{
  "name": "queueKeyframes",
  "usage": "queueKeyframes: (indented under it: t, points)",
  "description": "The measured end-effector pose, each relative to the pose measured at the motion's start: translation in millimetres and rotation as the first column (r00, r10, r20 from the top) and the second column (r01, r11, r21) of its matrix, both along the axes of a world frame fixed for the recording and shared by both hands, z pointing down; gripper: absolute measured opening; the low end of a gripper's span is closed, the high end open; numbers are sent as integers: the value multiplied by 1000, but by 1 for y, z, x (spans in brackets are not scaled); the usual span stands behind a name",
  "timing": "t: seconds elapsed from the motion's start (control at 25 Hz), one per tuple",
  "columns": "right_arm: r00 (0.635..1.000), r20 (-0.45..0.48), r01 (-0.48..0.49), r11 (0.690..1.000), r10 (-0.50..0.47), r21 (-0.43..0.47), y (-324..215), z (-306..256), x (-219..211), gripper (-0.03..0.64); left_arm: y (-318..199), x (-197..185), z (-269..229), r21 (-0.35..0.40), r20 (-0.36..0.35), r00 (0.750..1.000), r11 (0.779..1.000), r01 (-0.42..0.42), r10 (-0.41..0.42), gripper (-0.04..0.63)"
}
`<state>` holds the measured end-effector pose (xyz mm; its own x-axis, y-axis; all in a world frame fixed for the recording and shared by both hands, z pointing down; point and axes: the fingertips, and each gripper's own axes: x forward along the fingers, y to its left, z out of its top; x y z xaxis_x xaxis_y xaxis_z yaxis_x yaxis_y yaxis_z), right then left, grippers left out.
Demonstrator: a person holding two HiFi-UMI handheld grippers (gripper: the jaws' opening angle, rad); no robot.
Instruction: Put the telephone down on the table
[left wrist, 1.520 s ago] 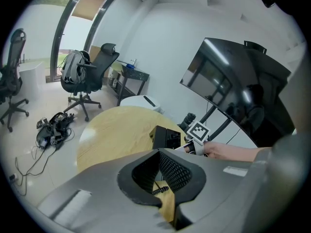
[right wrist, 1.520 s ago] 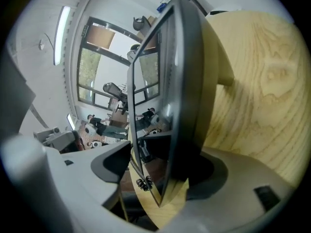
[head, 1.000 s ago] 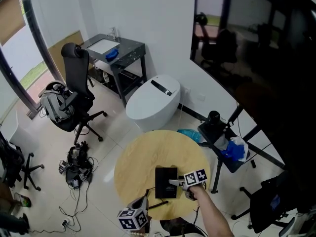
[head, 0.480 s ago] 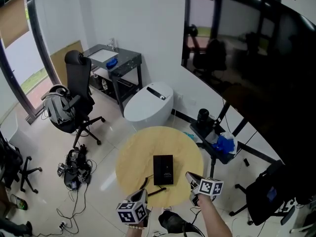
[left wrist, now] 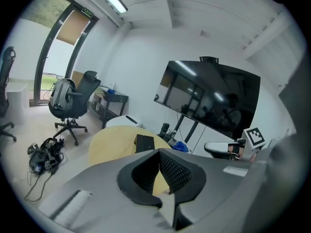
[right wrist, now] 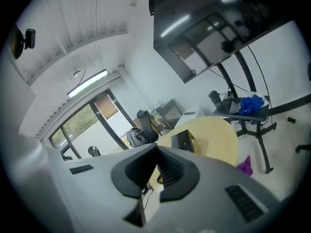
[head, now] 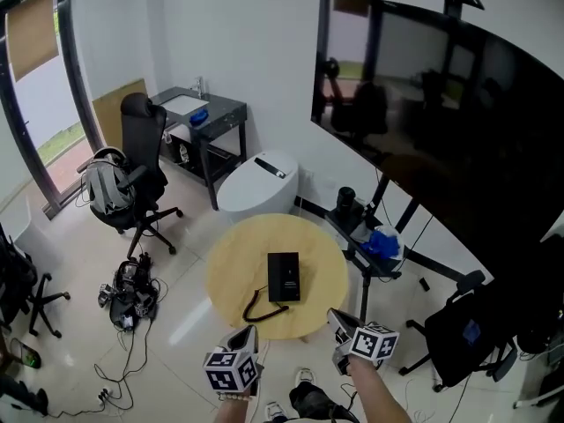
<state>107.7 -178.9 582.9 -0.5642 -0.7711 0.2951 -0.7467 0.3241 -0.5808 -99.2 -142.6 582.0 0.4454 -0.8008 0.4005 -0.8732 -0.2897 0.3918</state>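
I see the phone (head: 284, 277) flat on the counter (head: 331, 258), lengthwise away from me. It is ahead, between my left hand-held gripper (head: 250, 332), shut and empty, and my right hand-held gripper (head: 336, 318), just closed on nothing.

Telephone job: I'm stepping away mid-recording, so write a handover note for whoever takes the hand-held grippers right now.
Left hand-held gripper: shut, empty, held off the table's near edge.
Right hand-held gripper: jaws have just been closing, nothing between them, also clear of the table.
Telephone: lies flat near the table's middle, with a black cord beside it.
Done: telephone put down and released.
Left: nothing visible.
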Motion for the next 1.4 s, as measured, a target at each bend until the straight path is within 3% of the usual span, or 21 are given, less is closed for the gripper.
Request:
queueKeyframes:
  t: [0.2,0.44,0.8,1.4]
  points:
    - [998,-51,42,998,-40,36,34,-17,-9,6,28,10,-2,-1,-19,1000,1000,-3,3,-14]
    - [998,-50,39,999,-39,14,66,-5,-1,5,50,28,6,-16,-42,999,1000,8,-8,-15]
    - [991,-90,101,995,-98,25,102,-9,17,9,82,58,0,-14,-33,998,999,44,-44,-15]
    - [994,-25,107,990,-105,94,111,-39,15,9,93,75,-20,21,-42,997,997,69,-68,-15]
